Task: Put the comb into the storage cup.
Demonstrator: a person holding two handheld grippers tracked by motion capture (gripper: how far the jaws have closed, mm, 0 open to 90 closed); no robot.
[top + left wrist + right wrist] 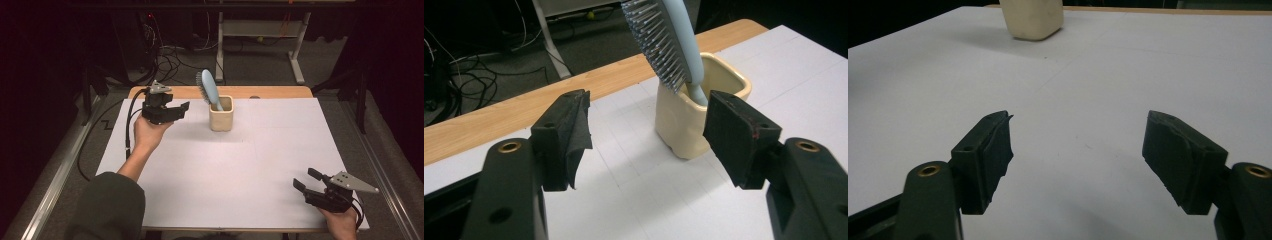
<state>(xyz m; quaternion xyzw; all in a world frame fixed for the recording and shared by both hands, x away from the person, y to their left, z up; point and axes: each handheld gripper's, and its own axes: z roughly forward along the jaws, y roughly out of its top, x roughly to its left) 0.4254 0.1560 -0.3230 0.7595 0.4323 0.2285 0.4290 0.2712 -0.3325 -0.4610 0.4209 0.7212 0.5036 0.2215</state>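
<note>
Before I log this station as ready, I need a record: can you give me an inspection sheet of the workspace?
Surface: white sheet over a wooden table, flat.
Job's things: cream cup upright near the far edge; blue hairbrush standing in it, bristle head up, leaning left.
Clutter: nothing seen.
Grippers: left gripper open, held beside the cup, apart from it; right gripper open, near the table's front right corner, nothing between its jaws.
Cables: black cable trailing from the left gripper; loose wires on the floor behind.
Surroundings: grey carpet, metal frame legs, dark room.
</note>
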